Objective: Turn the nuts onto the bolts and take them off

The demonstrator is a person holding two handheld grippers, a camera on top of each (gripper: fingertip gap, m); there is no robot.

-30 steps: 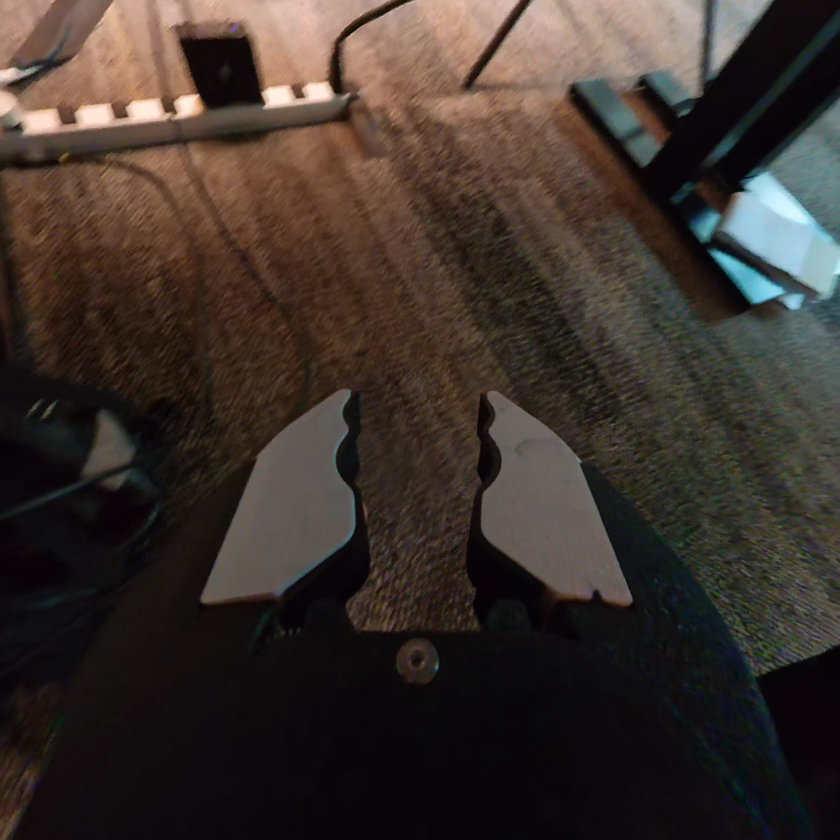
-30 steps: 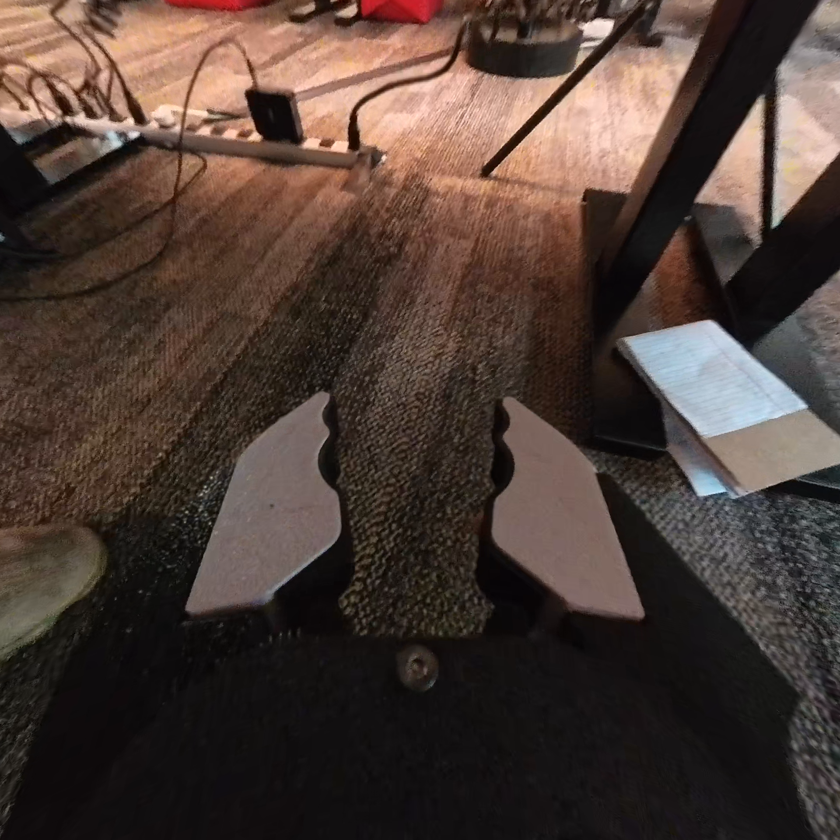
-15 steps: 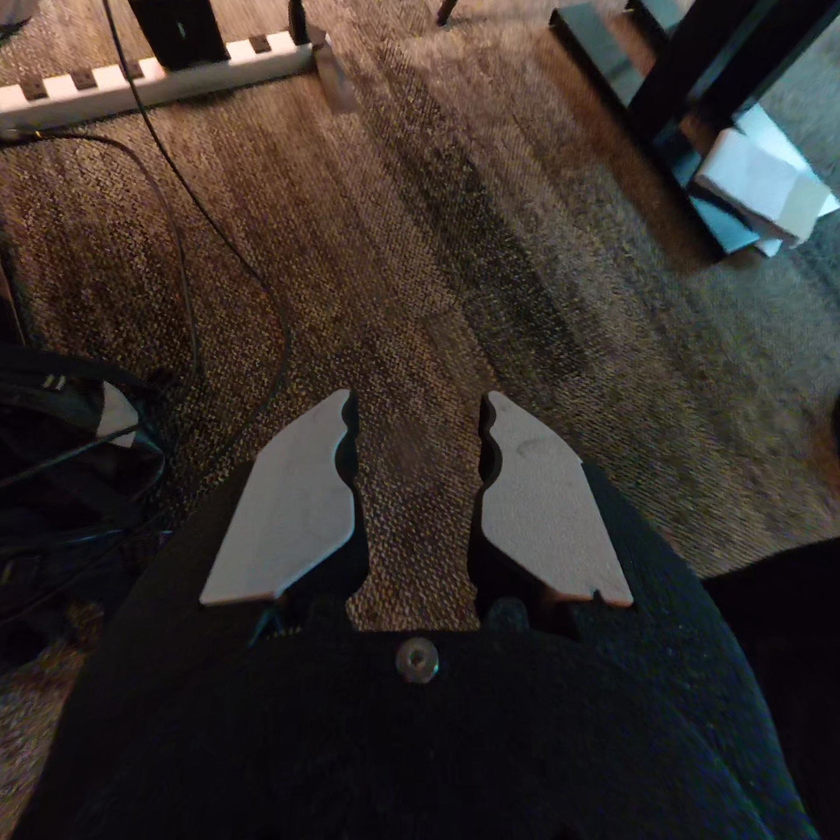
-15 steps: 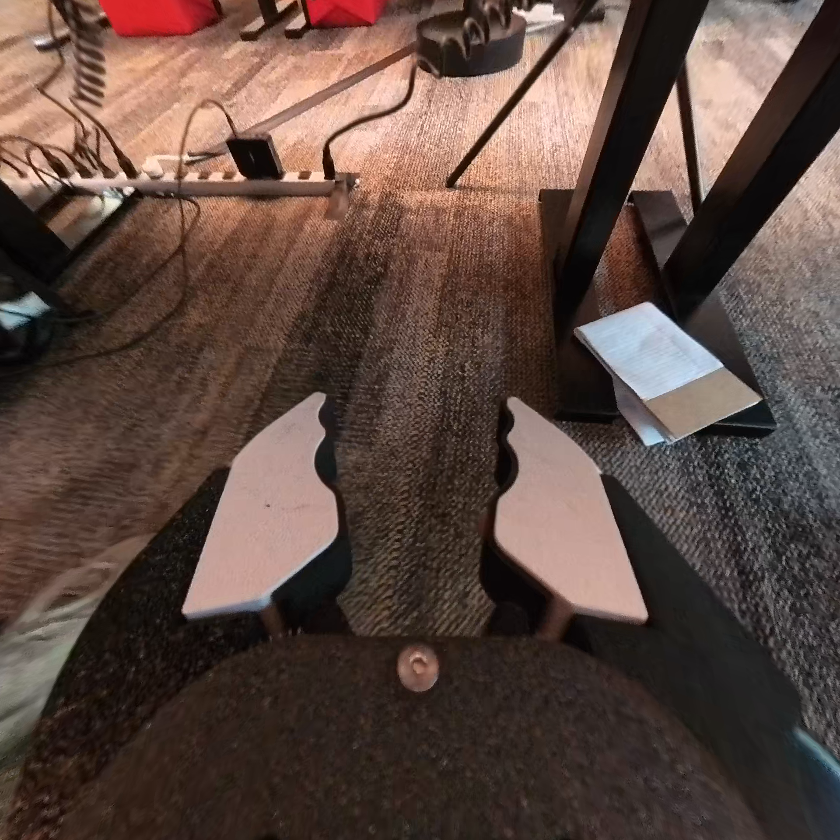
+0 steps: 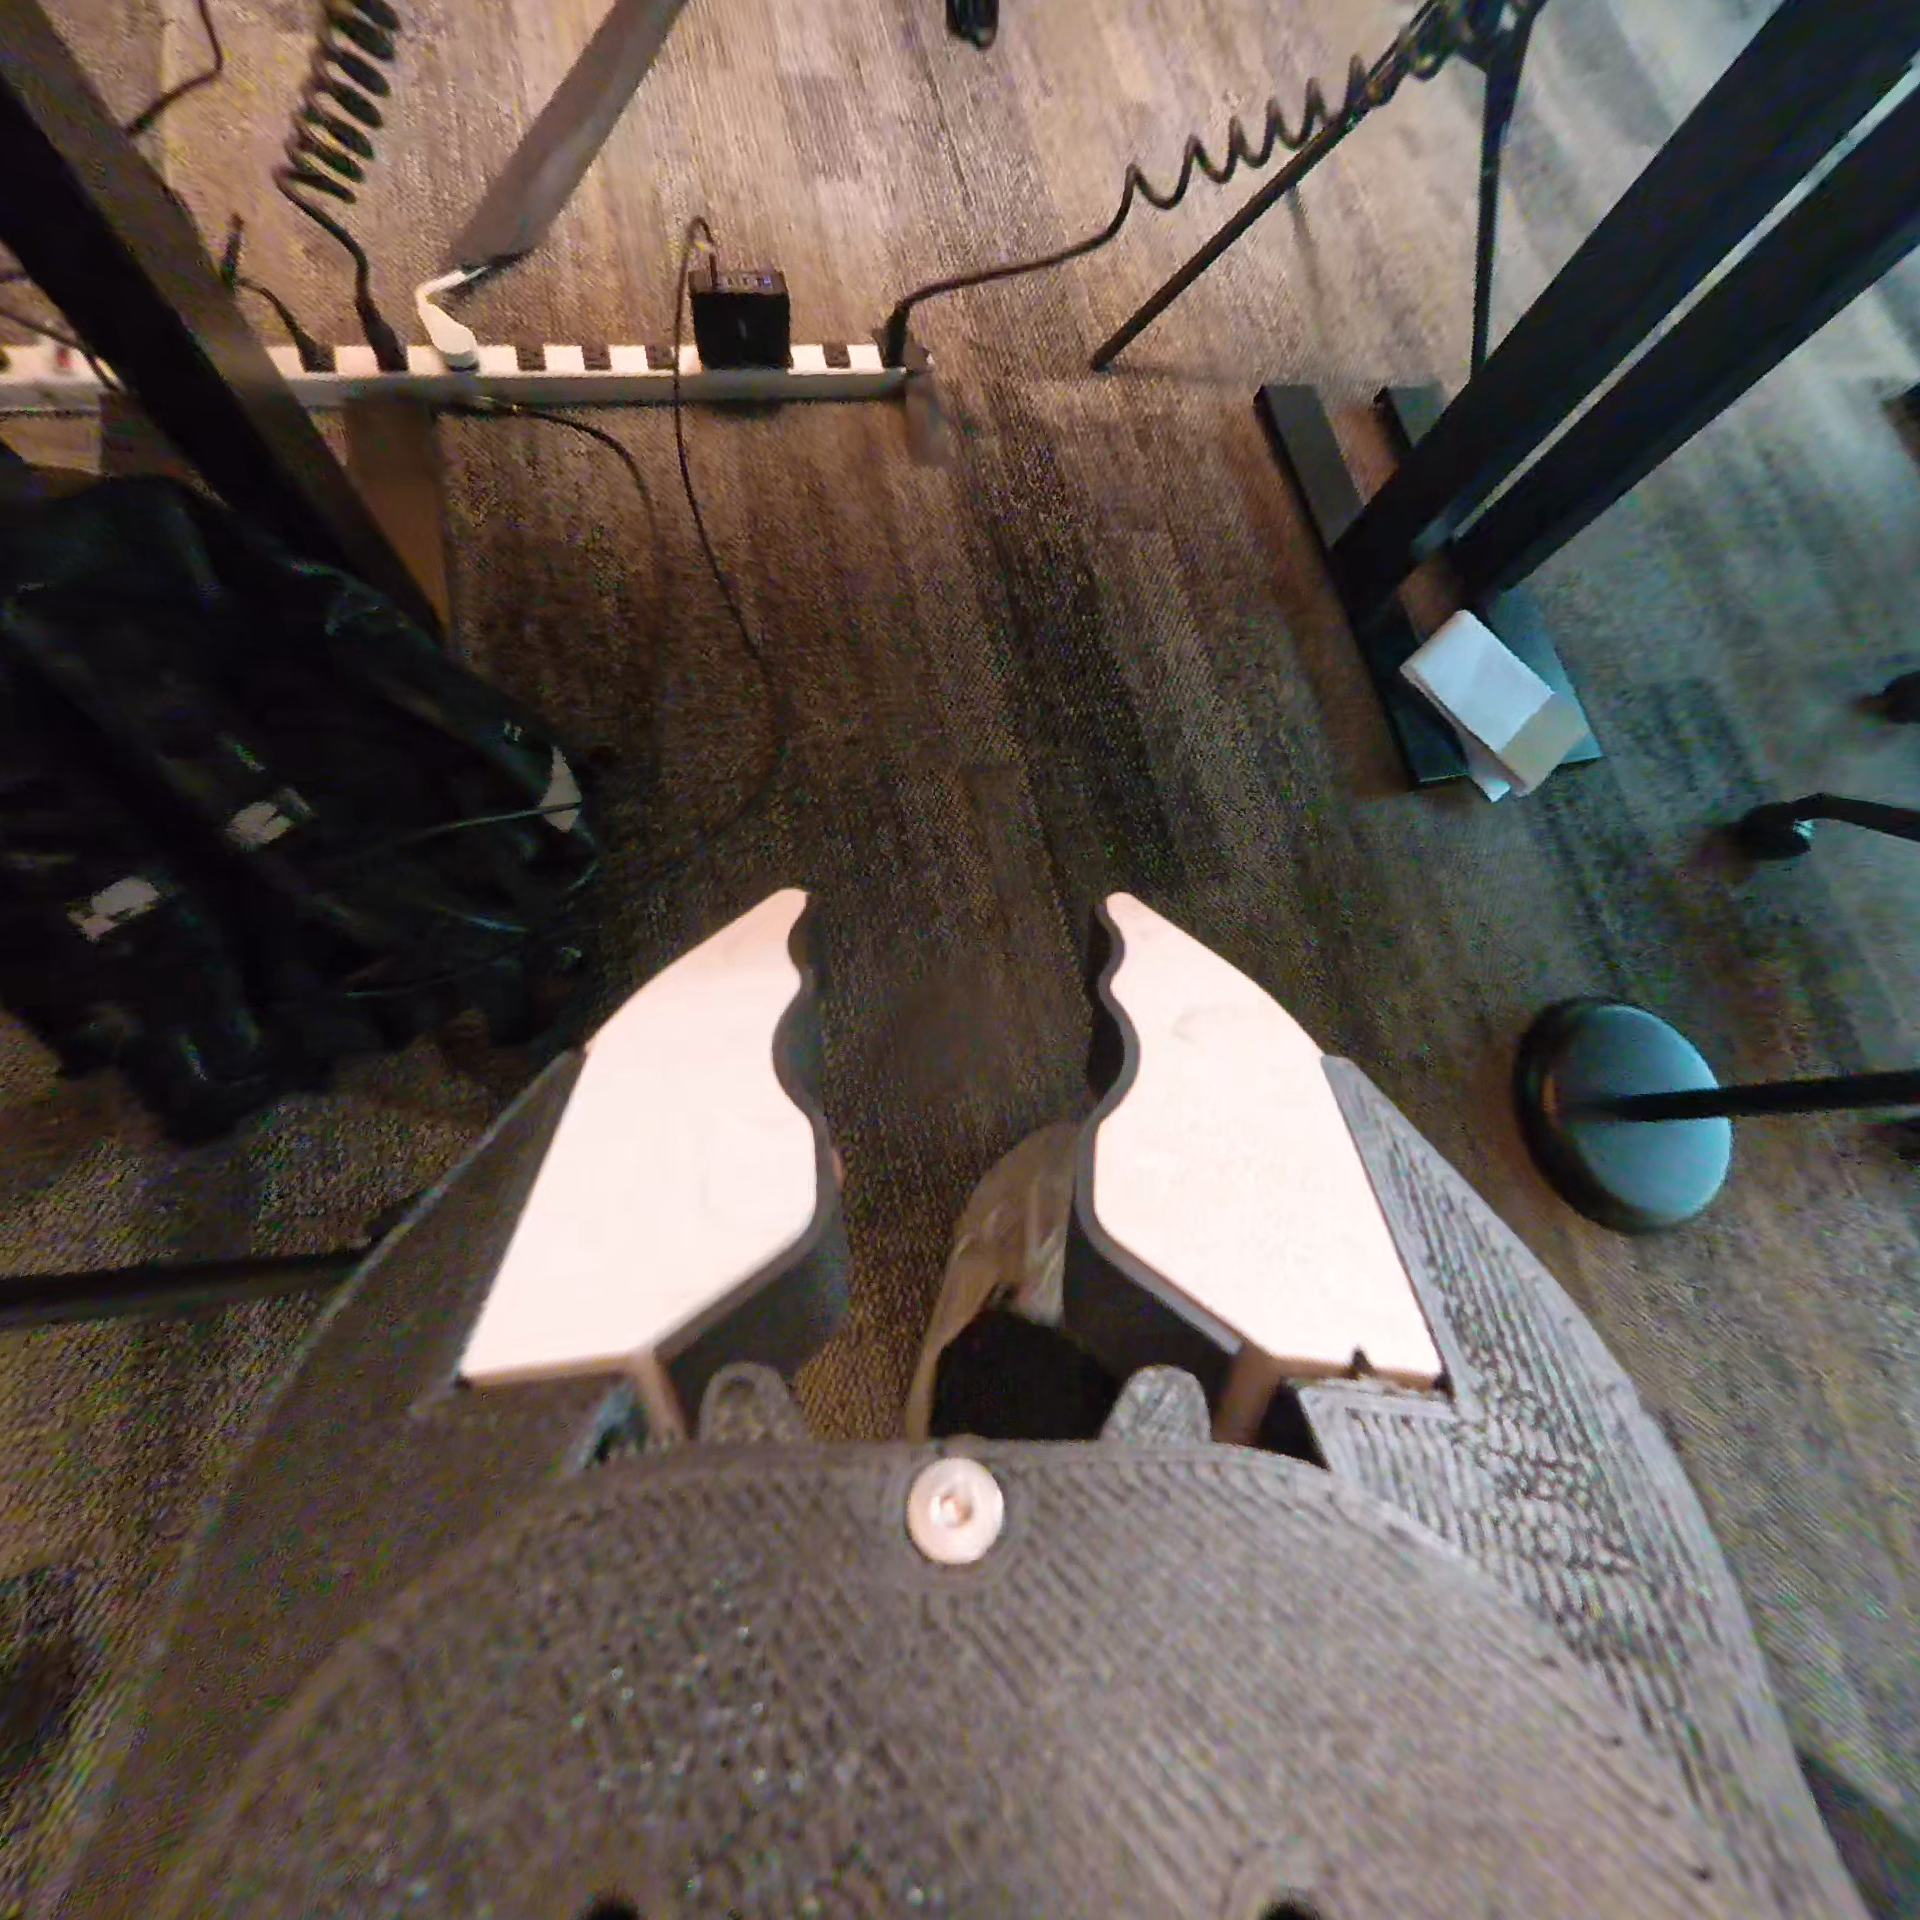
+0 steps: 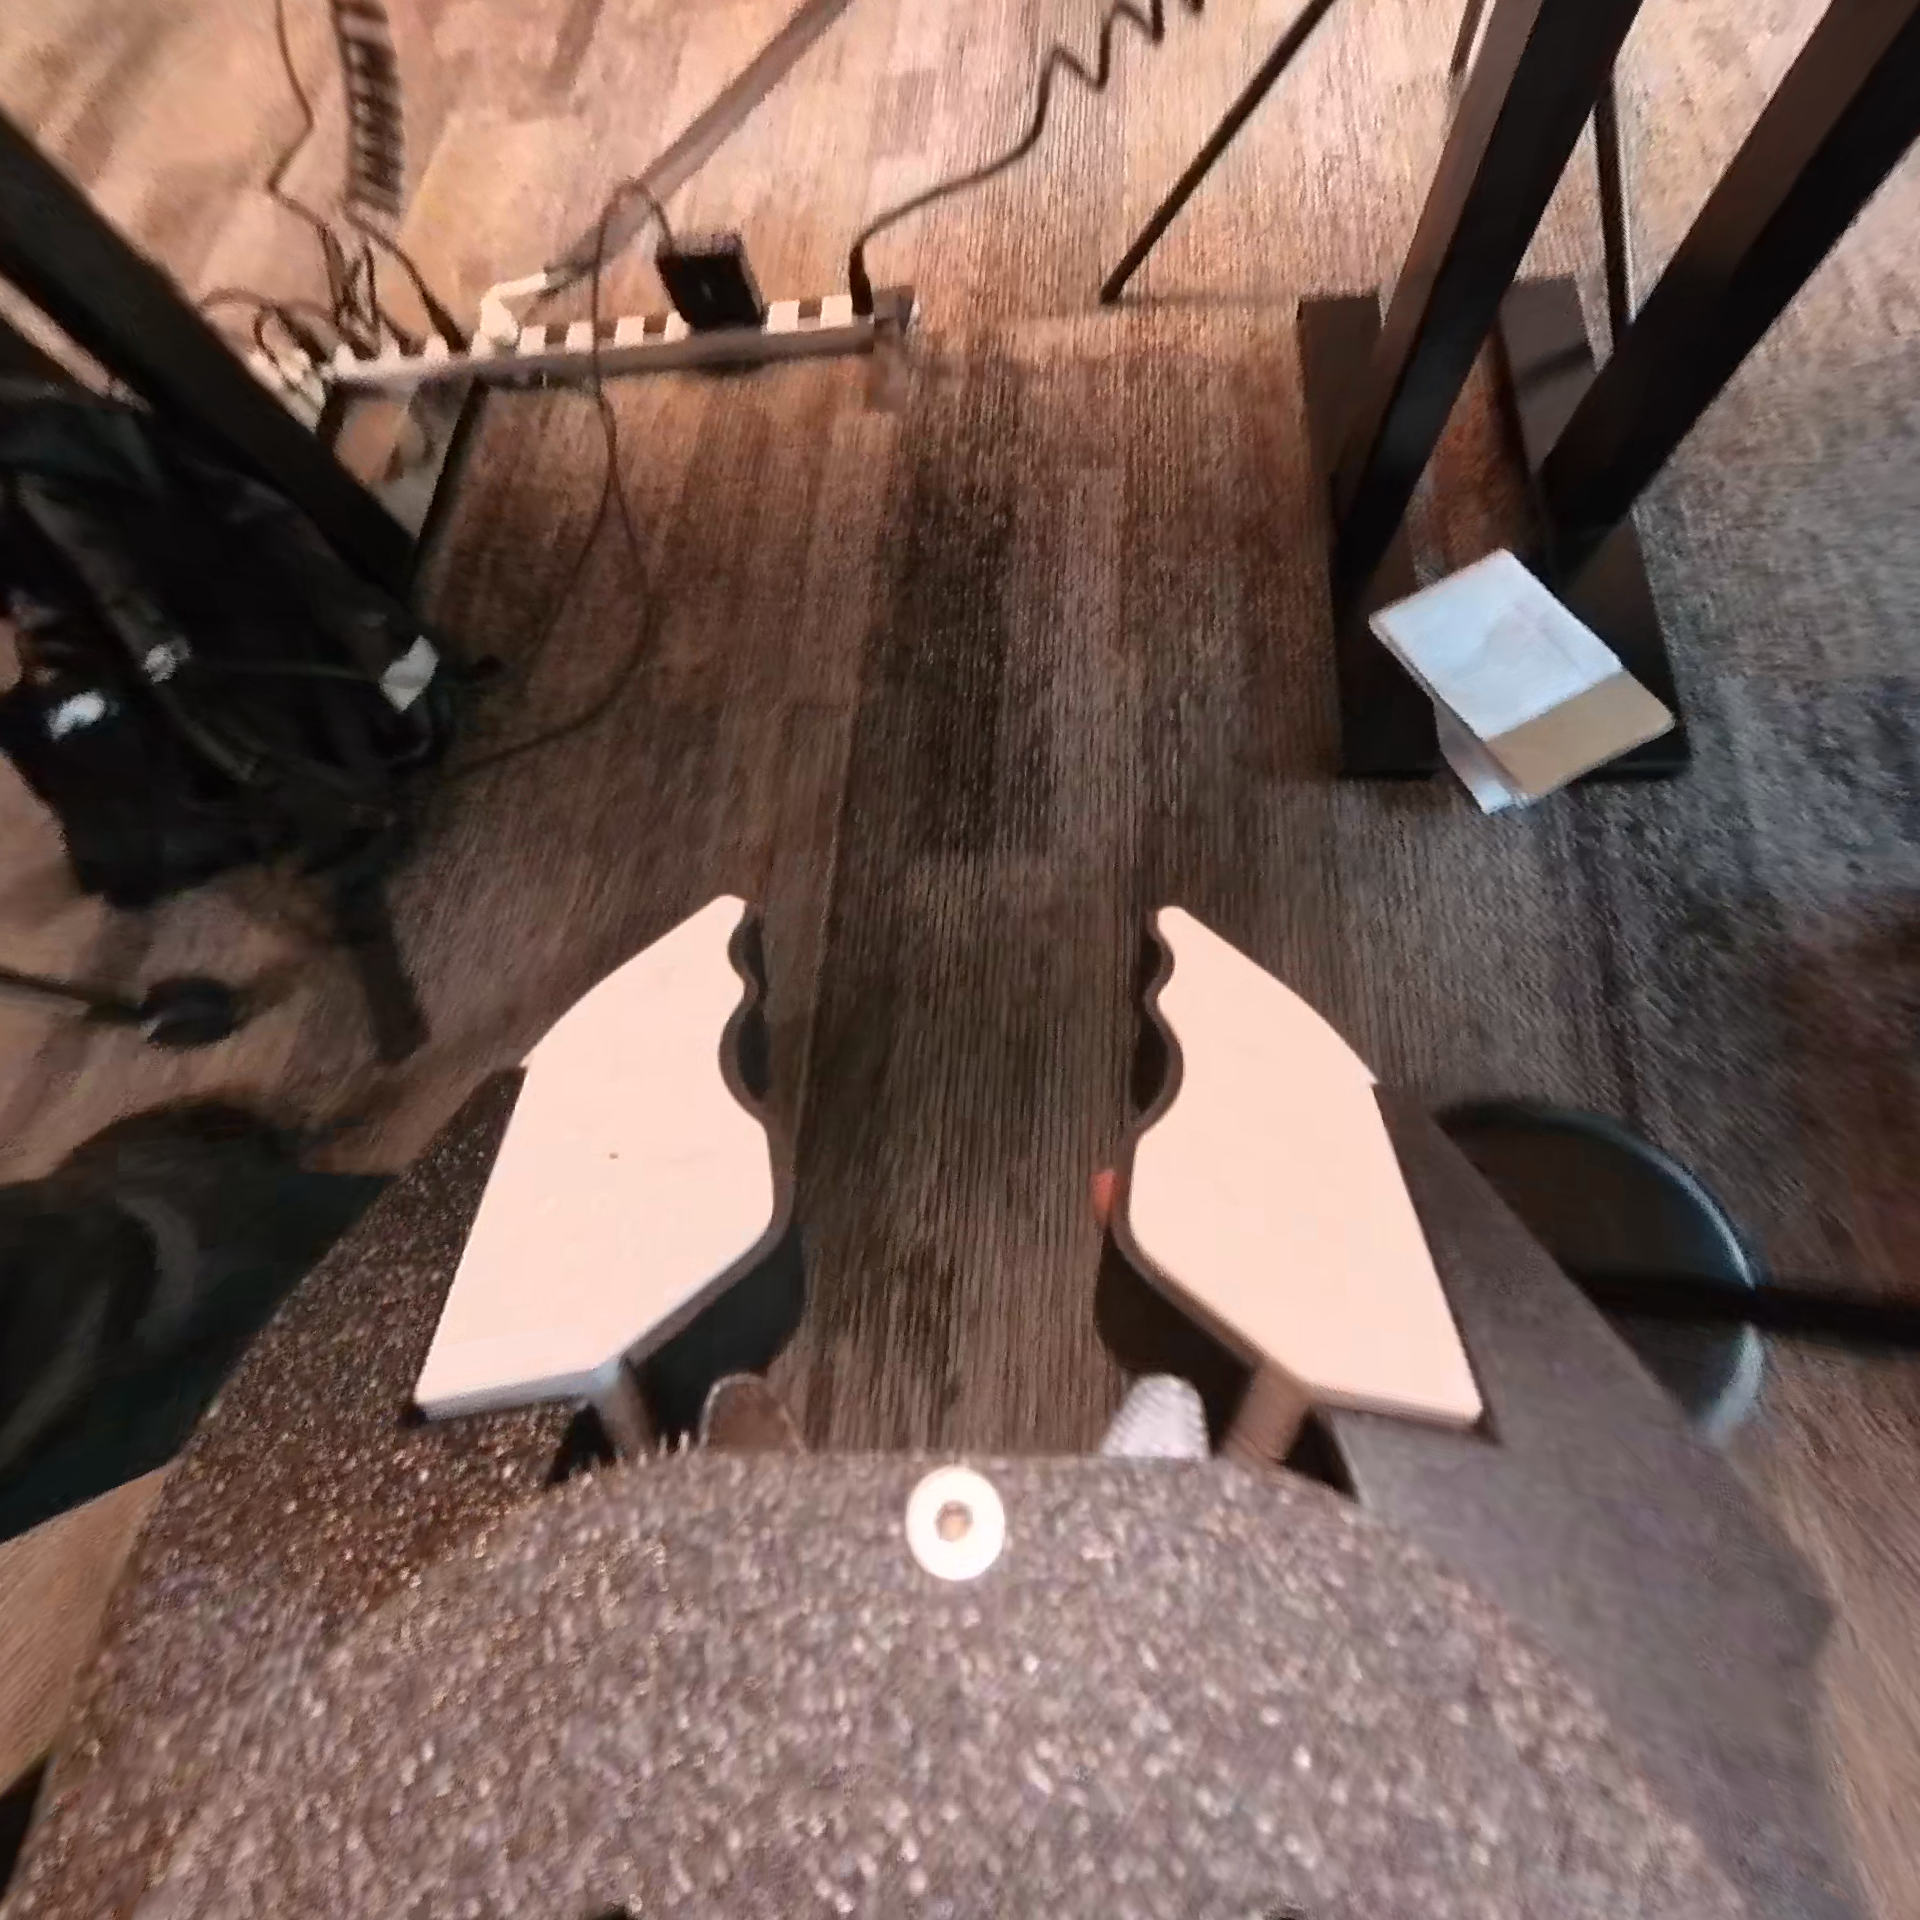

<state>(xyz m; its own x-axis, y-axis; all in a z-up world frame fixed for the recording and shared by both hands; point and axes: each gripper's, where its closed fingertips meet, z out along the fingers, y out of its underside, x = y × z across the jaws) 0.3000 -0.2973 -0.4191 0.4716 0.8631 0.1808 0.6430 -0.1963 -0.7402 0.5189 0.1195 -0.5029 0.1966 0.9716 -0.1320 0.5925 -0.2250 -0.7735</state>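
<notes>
We hold both grippers above the carpet, pointing down at the floor; the left gripper has its fingers spread apart with nothing between them, and the right gripper likewise stands released, its fingers parted wider over bare floor; neither nuts nor bolts show in either view, so we cannot tell where they are. Ahead of us a white power strip lies across the carpet with a black adapter plugged into it and cables trailing off; to our left a heap of black bags sits against a dark table leg; to our right a black frame foot carries a folded paper pad, and nearer stands a round black stand base with its rod. Through the left gripper's gap we see a light shoe tip just beside the right-hand finger. Compared with half a second ago, both views take in far more floor; the strip, bags and pad sit smaller and farther off, and the round base has newly come into sight; the right view is blurred.
</notes>
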